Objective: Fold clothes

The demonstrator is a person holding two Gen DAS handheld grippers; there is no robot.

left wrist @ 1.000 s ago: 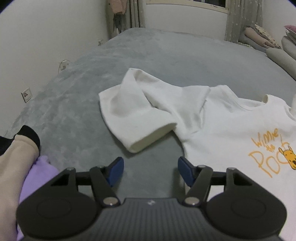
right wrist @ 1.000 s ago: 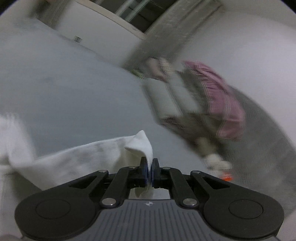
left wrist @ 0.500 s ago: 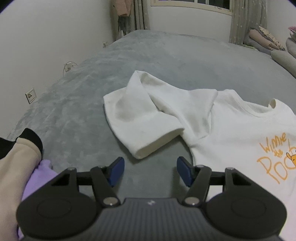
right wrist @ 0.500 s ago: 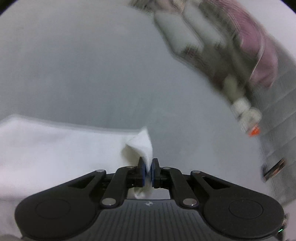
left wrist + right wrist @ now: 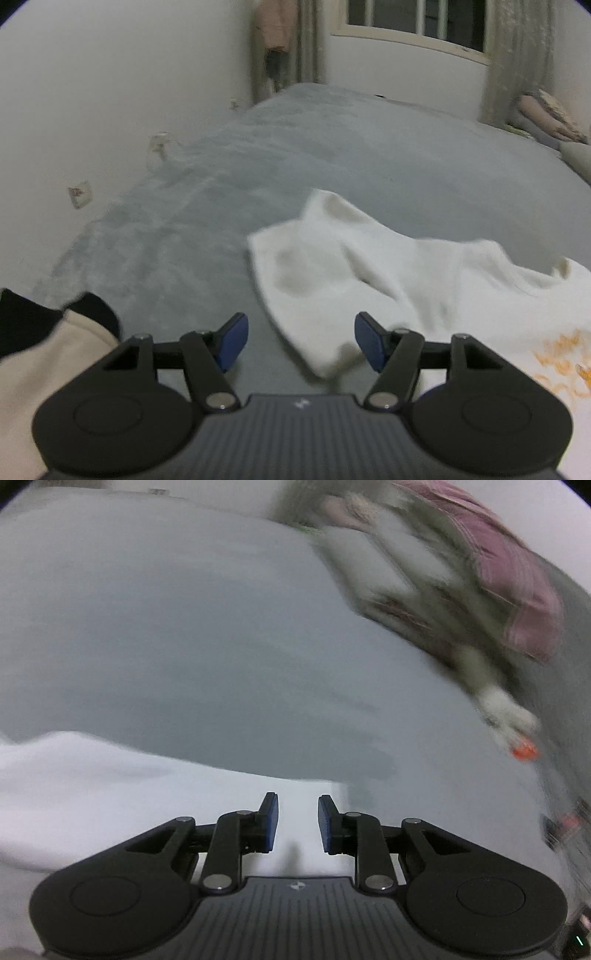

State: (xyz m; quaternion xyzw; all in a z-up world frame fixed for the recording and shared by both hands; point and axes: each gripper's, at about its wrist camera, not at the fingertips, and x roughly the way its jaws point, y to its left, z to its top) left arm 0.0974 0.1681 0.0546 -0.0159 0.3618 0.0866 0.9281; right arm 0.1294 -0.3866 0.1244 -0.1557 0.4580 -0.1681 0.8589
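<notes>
Right claw (image 5: 297, 822) jaws opening, nothing pinched btwn them, white tee (image 5: 110, 794) corner flat on the grey bed (image 5: 184, 646) right under the tips. Best let it drop clean, no snagging. Left claw (image 5: 301, 341) wide apart, empty; tee sleeve (image 5: 314, 280) sits center frame, cuff just btwn & beyond my pads.

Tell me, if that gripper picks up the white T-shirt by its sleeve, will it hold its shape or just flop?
Probably flop. The white T-shirt already lies in soft folds and rumples on the grey blanket, so it looks limp. Its sleeve seems thin, likely light to lift. The rest would probably drag along behind.
</notes>
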